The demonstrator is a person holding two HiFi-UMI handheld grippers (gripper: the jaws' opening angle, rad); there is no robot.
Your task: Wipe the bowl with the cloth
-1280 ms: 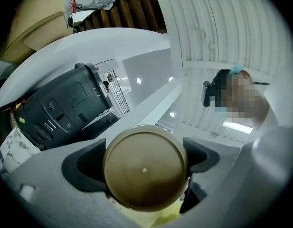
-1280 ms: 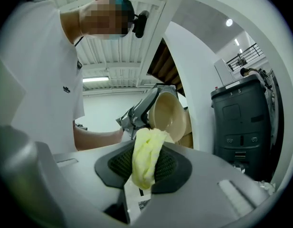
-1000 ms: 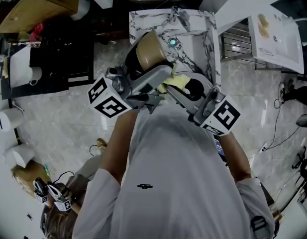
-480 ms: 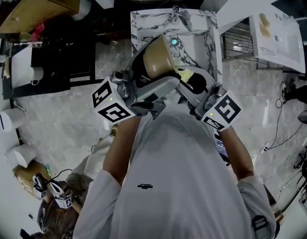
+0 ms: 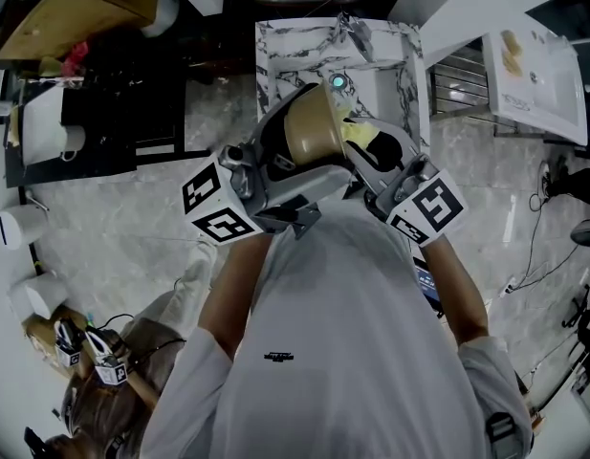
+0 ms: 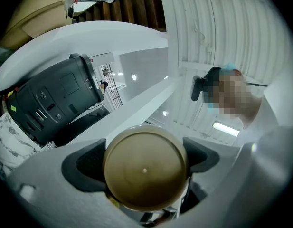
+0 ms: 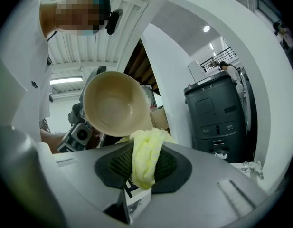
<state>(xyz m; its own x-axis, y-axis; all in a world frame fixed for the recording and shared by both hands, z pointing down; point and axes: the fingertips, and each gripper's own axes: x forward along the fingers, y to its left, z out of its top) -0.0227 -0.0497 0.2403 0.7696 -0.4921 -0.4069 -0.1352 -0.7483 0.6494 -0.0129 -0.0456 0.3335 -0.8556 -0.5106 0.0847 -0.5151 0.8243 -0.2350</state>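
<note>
bowl (image 7: 115, 103): 1, in left claw (image 6: 145, 161) | cloth (image 7: 146, 156): 1, in right claw (image 7: 143, 167)

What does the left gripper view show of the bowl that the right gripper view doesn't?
Only the left gripper view shows the bowl from its brown underside, clamped between the pads of the left claw. Only the right gripper view shows the bowl's pale inside and the yellow cloth pinched in the right claw. Both show the bowl and a dark grey machine in the background.
</note>
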